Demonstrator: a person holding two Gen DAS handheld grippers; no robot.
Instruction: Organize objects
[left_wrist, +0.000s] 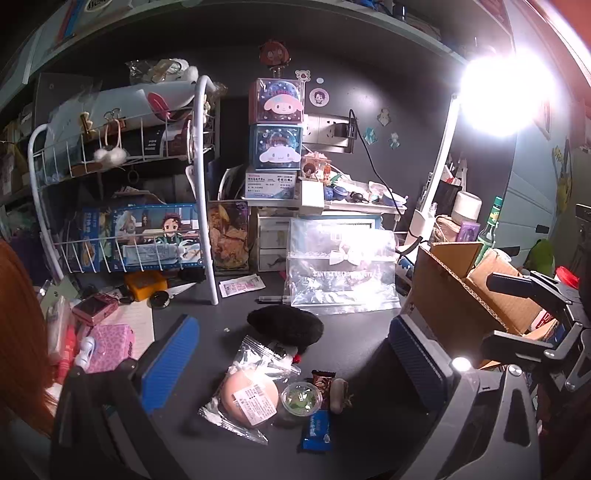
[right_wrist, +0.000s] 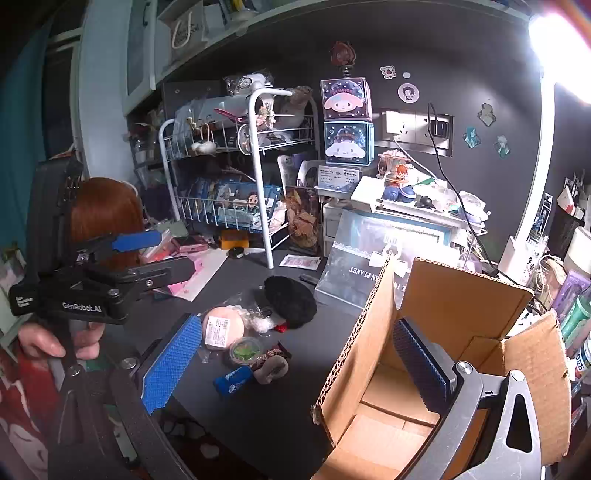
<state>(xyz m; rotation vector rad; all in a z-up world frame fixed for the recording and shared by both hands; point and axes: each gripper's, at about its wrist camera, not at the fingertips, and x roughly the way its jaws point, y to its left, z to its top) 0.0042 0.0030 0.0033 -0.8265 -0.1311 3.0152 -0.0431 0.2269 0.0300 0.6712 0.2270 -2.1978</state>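
A pile of small items lies on the dark desk: a bagged pink round thing (left_wrist: 248, 398) (right_wrist: 223, 326), a green-lidded cup (left_wrist: 301, 398) (right_wrist: 245, 349), a blue snack packet (left_wrist: 317, 430) (right_wrist: 232, 380), a brown packet (left_wrist: 323, 380), a small plush (left_wrist: 338, 395) (right_wrist: 271, 369) and a black fuzzy pouch (left_wrist: 286, 326) (right_wrist: 291, 302). My left gripper (left_wrist: 291, 373) is open and empty above the pile. My right gripper (right_wrist: 295, 363) is open and empty, its right finger inside the open cardboard box (right_wrist: 443, 369) (left_wrist: 476, 291), its left finger over the desk.
A white wire rack (left_wrist: 122, 206) with boxes stands at the back left. Stacked character boxes (left_wrist: 277, 140) and a clear zip bag (left_wrist: 341, 269) sit behind the pile. A bright lamp (left_wrist: 506, 96) glares at right. Clutter lines both desk sides.
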